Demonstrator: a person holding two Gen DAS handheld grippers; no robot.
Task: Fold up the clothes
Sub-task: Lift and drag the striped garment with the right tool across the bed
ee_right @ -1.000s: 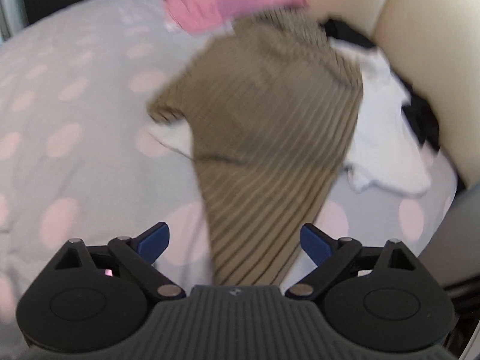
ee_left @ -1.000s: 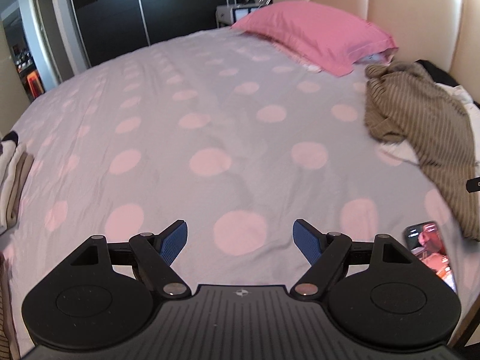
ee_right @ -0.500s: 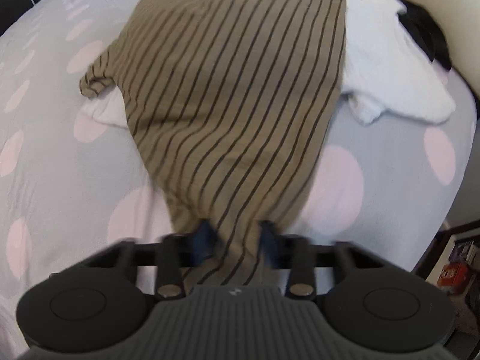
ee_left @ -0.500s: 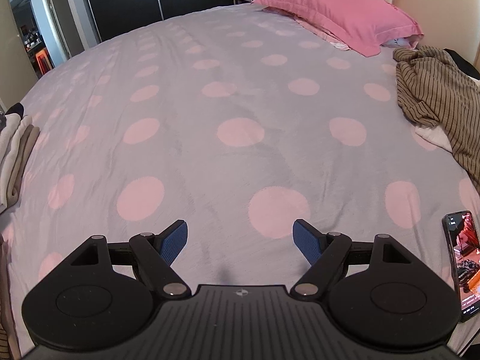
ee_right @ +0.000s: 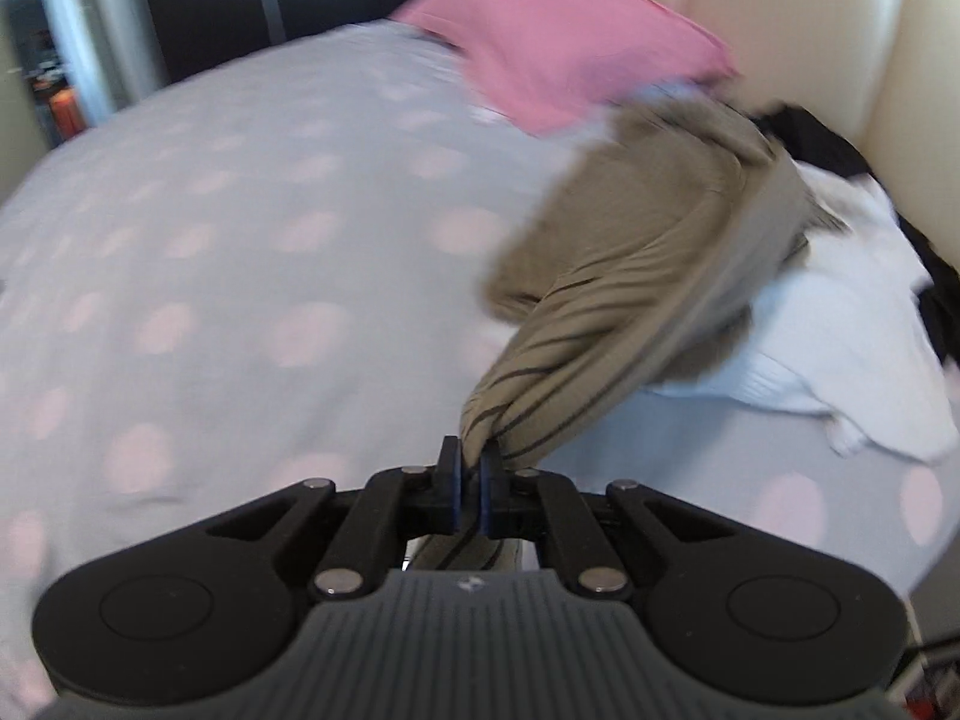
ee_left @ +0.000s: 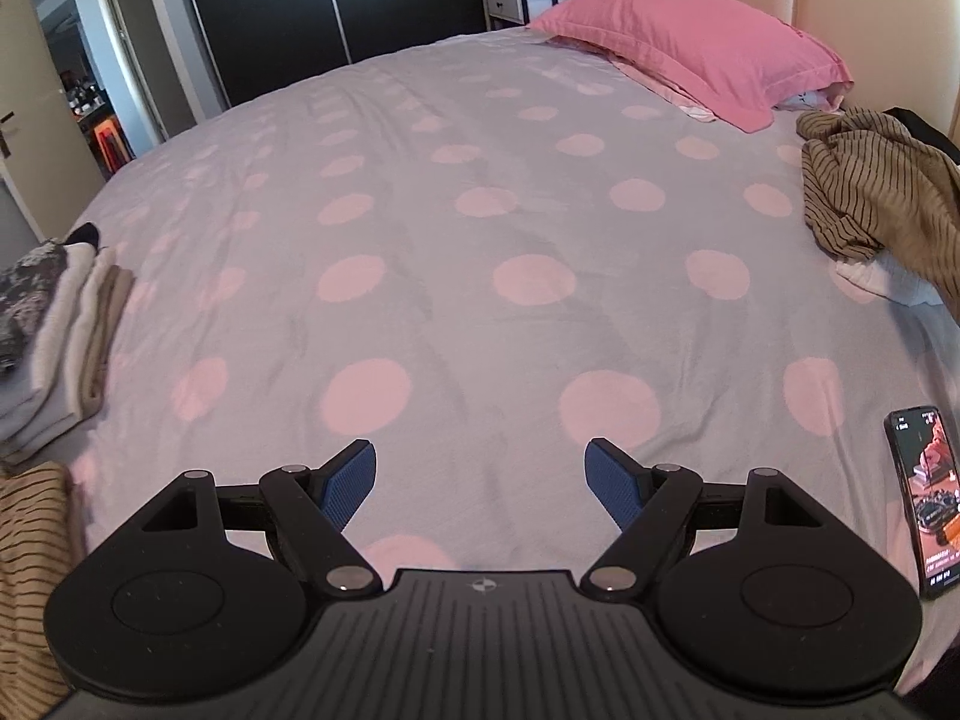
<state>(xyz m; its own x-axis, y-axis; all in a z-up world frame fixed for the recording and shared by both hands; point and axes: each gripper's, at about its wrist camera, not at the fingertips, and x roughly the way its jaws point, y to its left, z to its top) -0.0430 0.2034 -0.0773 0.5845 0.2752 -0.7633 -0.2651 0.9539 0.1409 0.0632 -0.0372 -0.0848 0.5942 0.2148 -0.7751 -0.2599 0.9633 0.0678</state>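
The striped brown garment [ee_right: 636, 276], bunched just beside the pink pillow [ee_right: 564, 54] on the dotted bedspread [ee_left: 420, 240], is pinched by the right gripper [ee_right: 471, 480], while the left gripper [ee_left: 480, 480] hangs spread wide, empty.

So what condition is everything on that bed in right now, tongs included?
Left tongs: open, empty.
Right tongs: shut on the striped shirt.
Striped shirt: bunched, unfolded.
White garment: crumpled, unfolded.
Folded stack: folded, piled.
Phone: screen lit.
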